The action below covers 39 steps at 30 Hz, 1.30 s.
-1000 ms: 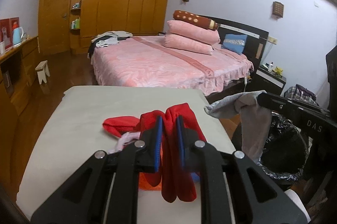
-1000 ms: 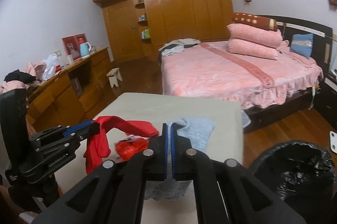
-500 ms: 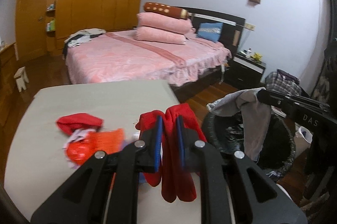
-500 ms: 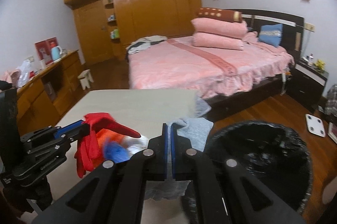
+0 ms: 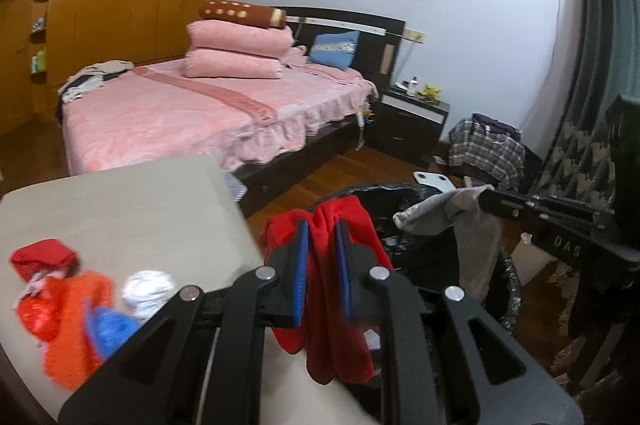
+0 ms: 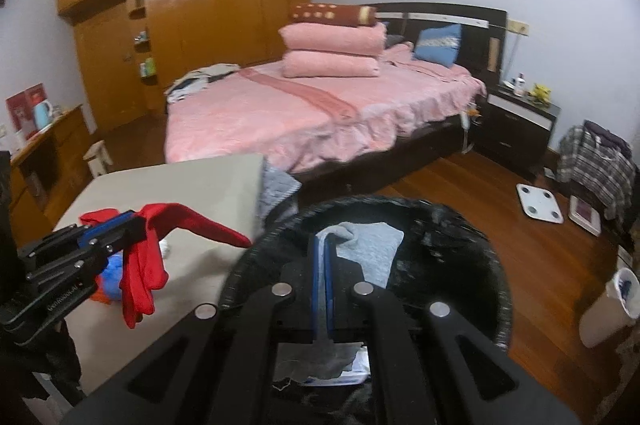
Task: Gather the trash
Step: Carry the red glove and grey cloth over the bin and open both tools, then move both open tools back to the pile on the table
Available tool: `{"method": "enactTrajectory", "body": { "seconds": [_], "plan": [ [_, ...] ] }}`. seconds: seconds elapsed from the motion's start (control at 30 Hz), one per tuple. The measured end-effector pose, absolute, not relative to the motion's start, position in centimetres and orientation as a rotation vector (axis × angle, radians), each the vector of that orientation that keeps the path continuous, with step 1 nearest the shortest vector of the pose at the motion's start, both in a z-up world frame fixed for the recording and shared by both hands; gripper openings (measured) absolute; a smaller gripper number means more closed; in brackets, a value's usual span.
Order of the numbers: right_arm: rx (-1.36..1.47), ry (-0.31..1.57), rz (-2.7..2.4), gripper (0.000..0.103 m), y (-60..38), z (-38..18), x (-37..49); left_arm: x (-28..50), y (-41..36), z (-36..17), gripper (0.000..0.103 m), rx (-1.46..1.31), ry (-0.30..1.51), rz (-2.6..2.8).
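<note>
My left gripper [image 5: 321, 225] is shut on a red cloth [image 5: 340, 305] that hangs down at the right edge of the beige table [image 5: 120, 201], beside the black-lined bin [image 5: 420, 253]. In the right wrist view the same red cloth [image 6: 160, 249] dangles from the left gripper [image 6: 120, 223] over the table's edge. My right gripper [image 6: 321, 243] is shut on a grey cloth [image 6: 372, 245], held over the bin's mouth [image 6: 460, 225]. The left wrist view shows that grey cloth [image 5: 452, 221] drooping from the right gripper [image 5: 486, 201] above the bin.
Red, orange, blue and white scraps [image 5: 72, 301] lie on the table's near left. A pink bed [image 6: 320, 109] stands behind, a nightstand [image 6: 516, 129] to its right. A white scale [image 6: 540, 203], a plaid bag [image 6: 596, 165] and a small white bin [image 6: 612, 309] sit on the wood floor.
Both grippers have swung right, from over the table to the bin, each still holding its cloth. The grey cloth now hangs over the bin's opening.
</note>
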State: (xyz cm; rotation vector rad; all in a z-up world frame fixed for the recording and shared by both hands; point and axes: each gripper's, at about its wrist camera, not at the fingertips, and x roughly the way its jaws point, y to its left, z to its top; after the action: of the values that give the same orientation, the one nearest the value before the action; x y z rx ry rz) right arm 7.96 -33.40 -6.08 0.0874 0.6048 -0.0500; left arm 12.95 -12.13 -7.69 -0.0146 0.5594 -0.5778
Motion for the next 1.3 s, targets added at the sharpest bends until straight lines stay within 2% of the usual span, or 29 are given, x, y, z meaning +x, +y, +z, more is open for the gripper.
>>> {"method": "enactTrajectory", "body": {
  "seconds": [0.3,0.4,0.43,0.47,0.5,0.63,0.7,0.77,0.83,0.93,1.3],
  "plan": [
    [0.103,0.645,-0.116,0.003,-37.1,-8.4,8.4,14.7,-19.1,-9.4,0.013,-0.013,0.590,-0.696],
    [0.109,0.657,-0.140,0.003,-38.2,-9.2,8.5,15.2,-20.3,-10.1,0.019,-0.005,0.606,-0.726],
    [0.107,0.663,-0.150,0.004,-38.4,-9.4,8.5,15.4,-20.5,-10.4,0.031,-0.005,0.615,-0.735],
    [0.106,0.670,-0.164,0.007,-38.6,-9.7,8.5,15.6,-20.5,-10.6,0.048,-0.010,0.621,-0.741],
    [0.106,0.676,-0.174,0.008,-38.8,-10.0,8.5,15.7,-20.2,-10.8,0.053,-0.021,0.626,-0.739],
    [0.111,0.681,-0.201,0.032,-39.5,-10.5,8.3,16.0,-18.8,-11.1,0.067,-0.042,0.638,-0.710],
    [0.121,0.670,-0.210,0.049,-39.5,-10.4,8.0,15.9,-17.8,-10.9,0.075,-0.041,0.626,-0.682],
    [0.119,0.649,-0.223,0.081,-39.2,-10.2,7.6,15.4,-16.4,-10.4,0.088,-0.024,0.601,-0.639],
    [0.115,0.630,-0.233,0.095,-38.6,-9.8,7.5,15.0,-15.1,-10.0,0.091,-0.008,0.576,-0.607],
    [0.117,0.606,-0.207,0.097,-37.2,-9.1,7.5,14.6,-12.8,-9.4,0.095,0.011,0.562,-0.552],
    [0.084,0.571,-0.054,0.097,-29.8,-7.8,9.7,12.5,-1.9,-8.0,0.096,0.011,0.522,-0.320]
  ]
}}
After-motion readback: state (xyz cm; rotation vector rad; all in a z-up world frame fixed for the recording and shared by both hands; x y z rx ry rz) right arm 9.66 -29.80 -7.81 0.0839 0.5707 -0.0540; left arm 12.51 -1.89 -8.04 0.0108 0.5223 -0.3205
